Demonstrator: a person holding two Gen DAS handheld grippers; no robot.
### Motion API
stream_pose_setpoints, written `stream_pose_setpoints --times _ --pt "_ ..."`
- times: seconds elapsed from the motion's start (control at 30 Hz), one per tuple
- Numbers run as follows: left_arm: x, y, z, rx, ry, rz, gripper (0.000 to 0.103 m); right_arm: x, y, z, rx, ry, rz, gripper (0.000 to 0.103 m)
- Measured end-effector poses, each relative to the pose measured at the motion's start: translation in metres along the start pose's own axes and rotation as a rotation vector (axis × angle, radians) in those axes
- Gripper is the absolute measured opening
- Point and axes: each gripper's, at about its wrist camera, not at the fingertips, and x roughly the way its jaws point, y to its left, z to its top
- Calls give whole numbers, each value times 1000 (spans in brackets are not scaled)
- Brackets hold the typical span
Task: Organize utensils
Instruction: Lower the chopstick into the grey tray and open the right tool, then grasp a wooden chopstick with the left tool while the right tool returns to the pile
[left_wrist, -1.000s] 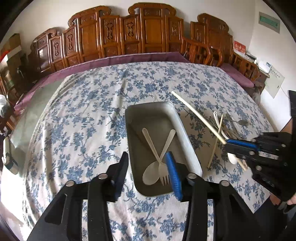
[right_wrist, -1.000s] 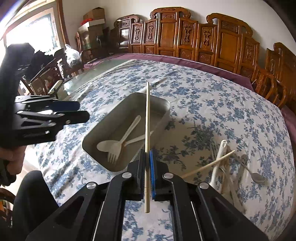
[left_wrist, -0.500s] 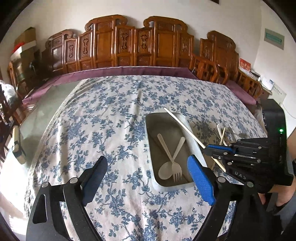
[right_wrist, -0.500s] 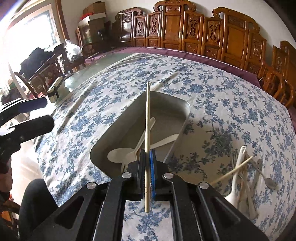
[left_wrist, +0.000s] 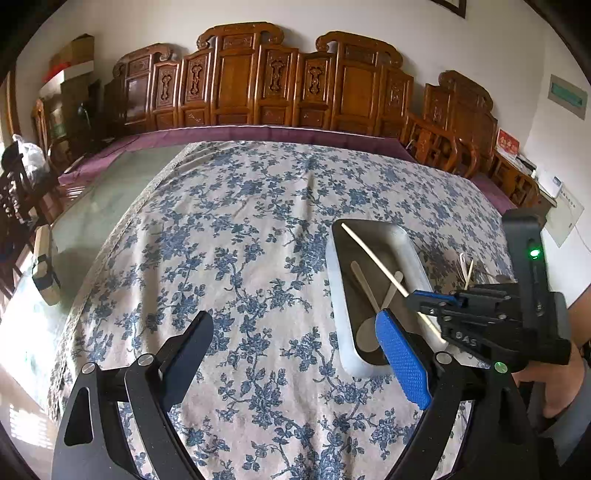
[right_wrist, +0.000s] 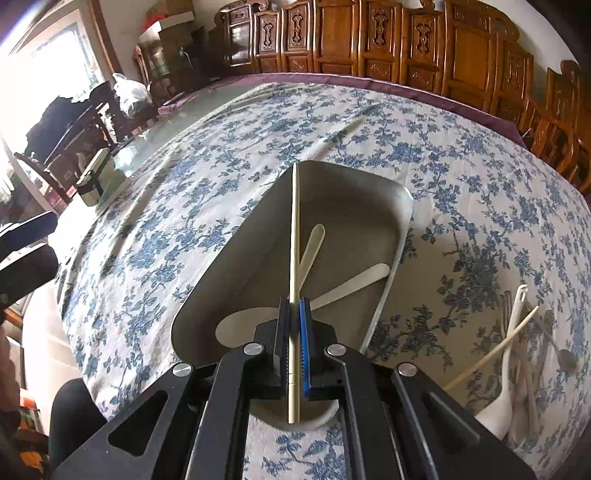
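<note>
A grey metal tray (right_wrist: 391, 195) lies on the blue floral tablecloth and holds a cream plastic spoon (right_wrist: 236, 325) and fork (right_wrist: 354, 284). My right gripper (right_wrist: 294, 314) is shut on a cream chopstick (right_wrist: 294, 229) and holds it lengthwise over the tray. In the left wrist view the tray (left_wrist: 341, 295), chopstick (left_wrist: 373, 254) and right gripper (left_wrist: 417, 299) show at the right. My left gripper (left_wrist: 295, 339) is open and empty over the cloth, left of the tray.
Loose utensils lie right of the tray: a white spoon (right_wrist: 509, 362), another chopstick (right_wrist: 495, 350), a metal spoon (right_wrist: 565, 358). A small box (left_wrist: 44, 269) stands on the bare glass at the table's left edge. Carved wooden chairs (left_wrist: 240, 85) line the far side.
My right gripper has carried the chopstick left, from beside the tray to over it, and lower. My left gripper has opened wide and drawn back to the left, away from the tray.
</note>
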Motion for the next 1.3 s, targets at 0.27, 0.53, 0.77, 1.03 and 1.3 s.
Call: stream_pose_setpoints --times 0.27,0.53,0.77,1.03,1.3 --pt "-1 1 0 3 -6 4 86 12 -5 -1 32 8 21 7" --pt "-4 -6 -1 22 -9 8 86 -16 -10 -3 31 -73 52 7" --pt "-12 -25 -2 58 -17 -19 86 -81 -27 -32 -4 -161 11 7" --pt "-17 -68 -5 124 -14 -65 86 -138 -76 -74 42 -195 -68 21" --pt "-27 -116 -10 182 -6 -110 86 -168 -122 -106 90 -214 -152 30"
